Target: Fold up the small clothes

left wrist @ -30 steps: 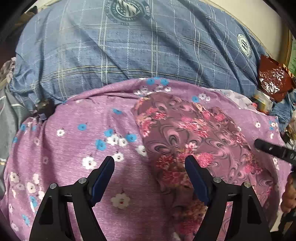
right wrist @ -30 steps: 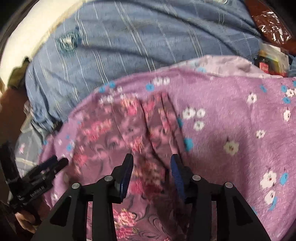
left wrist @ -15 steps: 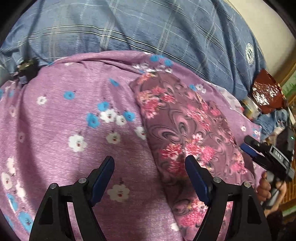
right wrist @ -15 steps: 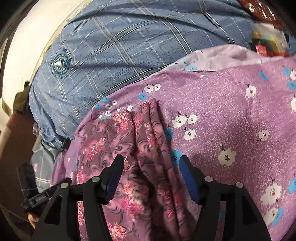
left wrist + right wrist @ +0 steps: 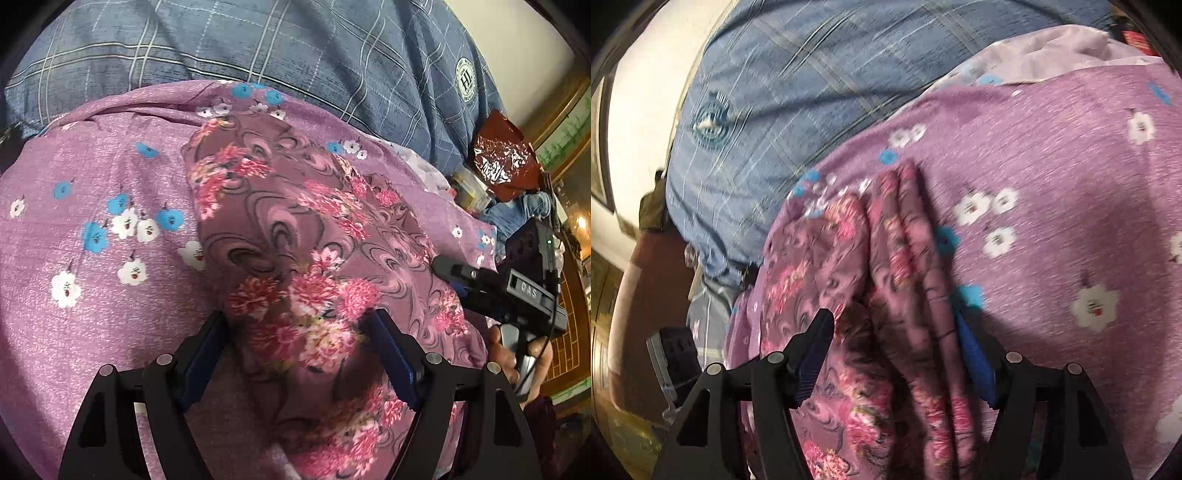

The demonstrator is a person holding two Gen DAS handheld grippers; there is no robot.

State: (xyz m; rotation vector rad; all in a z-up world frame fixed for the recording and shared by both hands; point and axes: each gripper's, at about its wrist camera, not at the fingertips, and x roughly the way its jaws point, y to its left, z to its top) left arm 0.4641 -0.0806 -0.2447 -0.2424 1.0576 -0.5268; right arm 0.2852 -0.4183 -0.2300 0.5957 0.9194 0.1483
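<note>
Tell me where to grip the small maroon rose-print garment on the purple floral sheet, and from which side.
Grip the maroon rose-print garment at its bunched ridge of folds, coming from above and the near end. The raised pleats stand proud of the purple floral sheet, and the right gripper, jaws opening, already straddles them.

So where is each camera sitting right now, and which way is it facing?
Left wrist: on the left gripper, looking forward and down at the swirl-print garment on the purple sheet; its open fingers, the right gripper and a hand show.
Right wrist: on the right gripper, angled down over the garment's folded edge; its opening fingers straddle the folds.
Shared: garment, sheet, blue checked cover.
</note>
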